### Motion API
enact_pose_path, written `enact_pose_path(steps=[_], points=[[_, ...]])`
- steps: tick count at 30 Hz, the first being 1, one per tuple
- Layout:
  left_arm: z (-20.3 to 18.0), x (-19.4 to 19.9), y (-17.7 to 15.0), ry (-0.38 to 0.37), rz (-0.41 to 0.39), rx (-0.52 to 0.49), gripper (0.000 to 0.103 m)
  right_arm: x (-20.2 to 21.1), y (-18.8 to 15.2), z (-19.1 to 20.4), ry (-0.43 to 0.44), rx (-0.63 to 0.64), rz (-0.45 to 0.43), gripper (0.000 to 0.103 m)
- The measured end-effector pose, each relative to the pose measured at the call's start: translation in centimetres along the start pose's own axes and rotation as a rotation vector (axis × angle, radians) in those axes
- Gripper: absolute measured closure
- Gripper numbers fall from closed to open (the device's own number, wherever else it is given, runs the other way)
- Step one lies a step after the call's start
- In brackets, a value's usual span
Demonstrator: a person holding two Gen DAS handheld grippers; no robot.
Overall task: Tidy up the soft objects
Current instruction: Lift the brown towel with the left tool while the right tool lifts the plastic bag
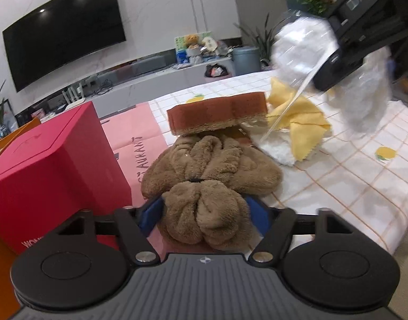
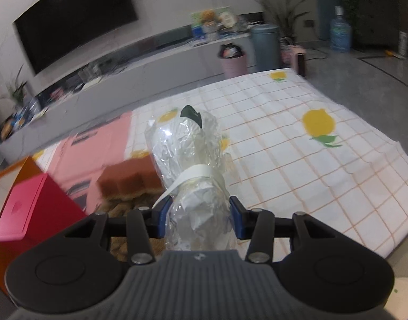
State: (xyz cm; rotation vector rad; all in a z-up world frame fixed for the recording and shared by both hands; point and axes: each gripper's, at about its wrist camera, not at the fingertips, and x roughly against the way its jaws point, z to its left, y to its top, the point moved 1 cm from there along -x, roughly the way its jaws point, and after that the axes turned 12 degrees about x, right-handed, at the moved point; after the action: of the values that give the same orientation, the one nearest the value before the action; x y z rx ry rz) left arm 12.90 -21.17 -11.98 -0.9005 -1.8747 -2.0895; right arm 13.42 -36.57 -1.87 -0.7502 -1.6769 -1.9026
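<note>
My left gripper (image 1: 204, 208) is shut on a brown plush toy (image 1: 212, 176) and holds it low over the table. A brown sponge (image 1: 217, 113) stands just beyond the toy. A yellow cloth (image 1: 297, 114) lies on a white towel (image 1: 278, 152) to the right of the sponge. My right gripper (image 2: 200, 213) is shut on a white soft bundle in clear plastic wrap (image 2: 188, 149) and holds it in the air. In the left wrist view the right gripper (image 1: 345, 53) and its wrapped bundle (image 1: 305, 45) hang above the cloths at the upper right.
A red box (image 1: 52, 165) stands at the left on a pink paper mat (image 1: 140, 136). An orange box edge (image 2: 14, 176) is beside it. The table has a checked lemon-print cloth (image 2: 310, 160). Beyond it are a TV, a low cabinet and bins.
</note>
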Motion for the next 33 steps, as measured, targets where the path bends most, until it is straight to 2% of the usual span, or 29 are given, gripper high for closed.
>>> enact_pose_path(steps=[1,6,12,15,16,20,22,28,30,31,33], points=[[0.2,0.4,-0.1,-0.007,-0.002,0.009,0.036,-0.1,-0.1,0.5,0.017,0.026,0.014,0.057],[0.8,2.0,-0.9,-0.002,0.01,0.011,0.044,-1.3,-1.3,2.4,0.09,0.099,0.105,0.057],[2.1,5.7,-2.3,-0.004,0.063,0.039,0.046,-2.1,-2.2,4.1,0.063,0.234,0.168,0.057],[2.6,7.9,-3.1,-0.027,0.111,0.031,0.046,-2.5,-2.6,4.4,0.063,0.258,0.198,0.057],[2.7,8.5,-3.2,-0.036,0.126,0.029,0.044,-2.8,-2.8,4.4,0.072,0.258,0.216,0.057],[3.2,8.9,-3.2,-0.087,0.153,0.007,0.02,-3.9,-3.6,4.9,0.069,0.289,0.277,0.056],[3.4,8.4,-2.8,-0.098,0.155,0.007,0.016,-4.4,-3.7,5.3,0.075,0.298,0.287,0.055],[3.6,5.5,-2.2,-0.051,0.191,0.052,0.012,-5.1,-3.6,5.2,0.098,0.272,0.295,0.053],[3.8,4.9,-2.4,-0.032,0.19,0.039,0.012,-5.4,-3.5,4.9,0.101,0.257,0.297,0.049],[3.8,4.7,-2.5,-0.032,0.197,0.033,0.012,-5.6,-3.4,4.9,0.101,0.25,0.3,0.043],[3.9,4.4,-2.8,-0.028,0.202,0.035,0.012,-5.9,-3.4,4.7,0.101,0.244,0.301,0.043]])
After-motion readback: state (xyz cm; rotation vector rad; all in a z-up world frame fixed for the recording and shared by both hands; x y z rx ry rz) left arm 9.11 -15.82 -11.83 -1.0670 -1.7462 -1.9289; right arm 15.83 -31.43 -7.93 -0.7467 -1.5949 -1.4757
